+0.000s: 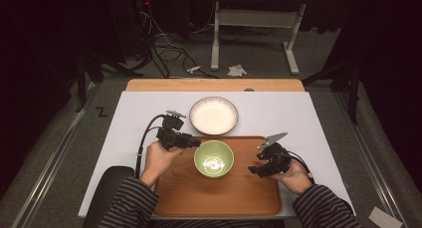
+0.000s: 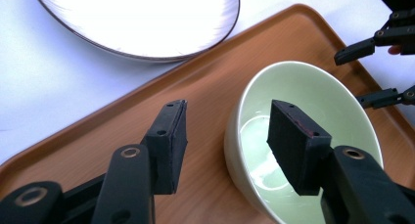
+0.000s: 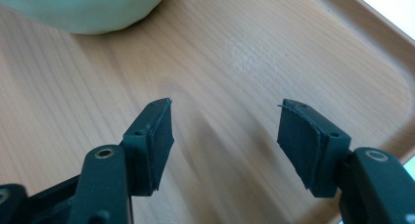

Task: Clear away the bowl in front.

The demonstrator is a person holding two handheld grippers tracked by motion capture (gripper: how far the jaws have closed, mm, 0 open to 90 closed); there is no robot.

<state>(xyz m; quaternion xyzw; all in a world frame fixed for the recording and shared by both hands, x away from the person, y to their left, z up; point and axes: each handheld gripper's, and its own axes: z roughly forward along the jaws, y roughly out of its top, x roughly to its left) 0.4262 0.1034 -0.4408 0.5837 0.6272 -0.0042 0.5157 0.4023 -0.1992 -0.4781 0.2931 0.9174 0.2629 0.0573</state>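
Black pads of my left gripper (image 2: 227, 150) rise closest to the lens, spread wide, with the near rim of the green bowl (image 2: 303, 141) sitting between them: one pad hangs outside the wall, the other over the pale inside. I hold them that way so that a single squeeze would pinch the rim; for now neither pad seems to touch it, though I cannot be sure of the inner one.

From the high view, the green bowl (image 1: 214, 159) stands upright near the middle of the wooden tray (image 1: 219, 195), toward its far edge, and looks empty apart from a light gleam at the bottom. My left gripper (image 1: 191, 142) comes at it from its left side, low and nearly level. My right gripper (image 1: 255, 171) waits on the other side, well apart from the bowl, its jaws likewise open and gripping nothing. In its own view those jaws (image 3: 222, 136) hover over bare tray wood, the bowl's underside just showing at the top corner.

Beyond the tray, on the white mat (image 1: 139, 113), lies the white plate (image 1: 214, 115), just off the tray's far rim. I judge it a likely place for the bowl, which is why I take the rim on the side that leaves the path forward open.
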